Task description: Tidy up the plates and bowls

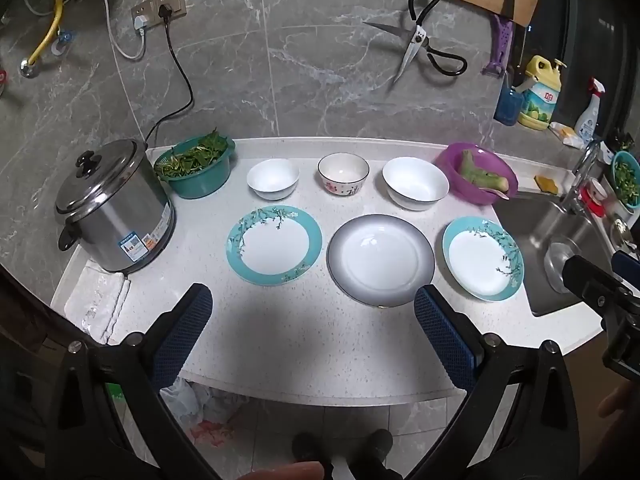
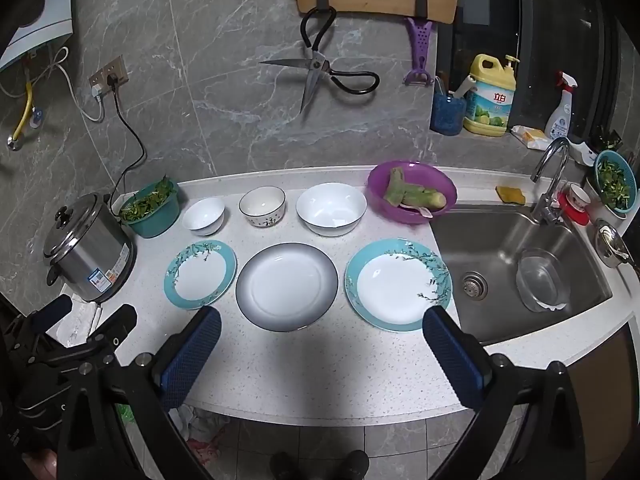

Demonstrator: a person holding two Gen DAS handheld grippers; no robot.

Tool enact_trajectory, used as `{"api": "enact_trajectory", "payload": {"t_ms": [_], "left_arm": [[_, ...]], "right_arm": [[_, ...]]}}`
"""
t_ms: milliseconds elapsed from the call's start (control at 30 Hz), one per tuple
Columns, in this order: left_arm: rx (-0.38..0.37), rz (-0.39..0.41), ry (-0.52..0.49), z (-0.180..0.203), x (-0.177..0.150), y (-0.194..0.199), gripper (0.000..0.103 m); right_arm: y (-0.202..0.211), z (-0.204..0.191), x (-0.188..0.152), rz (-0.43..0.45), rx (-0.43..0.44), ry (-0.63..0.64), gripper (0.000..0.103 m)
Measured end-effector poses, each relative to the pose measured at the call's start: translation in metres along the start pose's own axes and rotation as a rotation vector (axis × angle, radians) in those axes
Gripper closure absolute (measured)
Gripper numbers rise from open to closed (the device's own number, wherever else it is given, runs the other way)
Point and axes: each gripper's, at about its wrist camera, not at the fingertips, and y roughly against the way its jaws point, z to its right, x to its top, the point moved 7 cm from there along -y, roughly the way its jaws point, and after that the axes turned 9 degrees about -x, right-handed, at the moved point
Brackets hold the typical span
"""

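Note:
Three plates lie in a row on the white counter: a teal-rimmed floral plate (image 1: 274, 245) (image 2: 200, 274) on the left, a grey-rimmed plate (image 1: 380, 260) (image 2: 286, 285) in the middle, a second teal-rimmed plate (image 1: 483, 259) (image 2: 398, 284) on the right. Behind them stand a small white bowl (image 1: 273, 179) (image 2: 203, 215), a patterned bowl (image 1: 343, 174) (image 2: 262, 205) and a large white bowl (image 1: 415, 183) (image 2: 331, 209). My left gripper (image 1: 312, 308) hovers open over the counter's near part, empty. My right gripper (image 2: 320, 328) is open and empty too, in front of the plates.
A steel cooker (image 1: 112, 208) and a green basin of leaves (image 1: 196, 168) stand at the left. A purple basin with vegetable pieces (image 2: 412, 192) sits beside the sink (image 2: 520, 264). Scissors (image 2: 320, 72) hang on the wall. A cloth (image 1: 96, 308) lies at the counter's left edge.

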Motion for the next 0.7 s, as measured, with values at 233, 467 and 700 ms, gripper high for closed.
{"api": "enact_trajectory", "payload": {"t_ms": [233,467,700], "left_arm": [[-0.006,-0.009,0.006,0.0005,-0.0003,0.0025,0.000],[-0.007,-0.009,0.006,-0.0020,-0.0017,-0.0026,0.000],[-0.006,-0.012,0.007,-0.0028,-0.0009,-0.0022,0.000]], "right_arm": [[0.0005,-0.0003,0.0000,0.001,-0.004,0.001,0.000],[0.0002,0.0003,-0.0005,-0.002,-0.003,0.001,0.000],[0.0002,0.0001,-0.0004,-0.003,-0.001,0.002,0.000]]}}
